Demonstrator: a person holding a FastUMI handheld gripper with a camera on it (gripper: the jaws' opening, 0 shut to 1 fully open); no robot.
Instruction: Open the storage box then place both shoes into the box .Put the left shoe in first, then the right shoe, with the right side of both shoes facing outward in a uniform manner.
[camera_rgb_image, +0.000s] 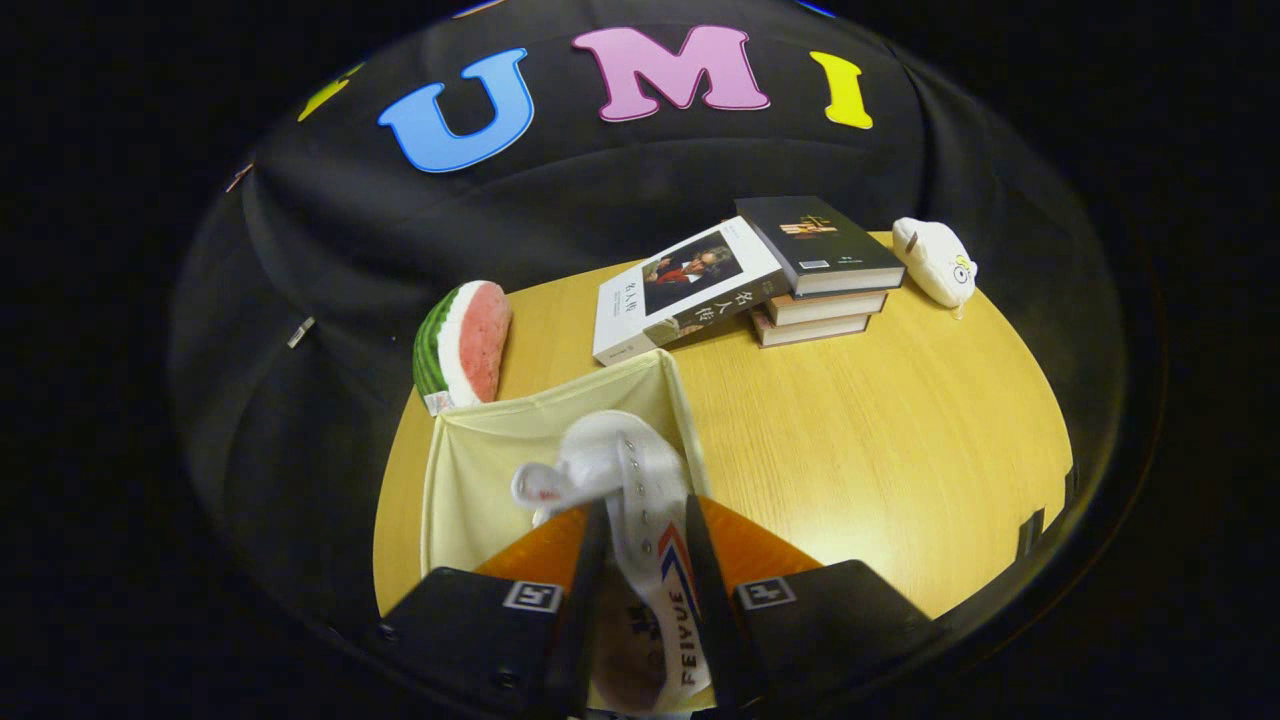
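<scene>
White shoe (640, 490) clamped between jaws, over box (470, 470).

My one camera is riding on my tongs (645, 520), looking forward along the two fingers and tilting down at the tabletop (850, 430) from above. It is sitting very near the white shoe (640, 500) between the fingers (fisheye bending everything), and is facing across the cloth box (480, 470) toward the books (760, 275) and the booth's black wall.
</scene>
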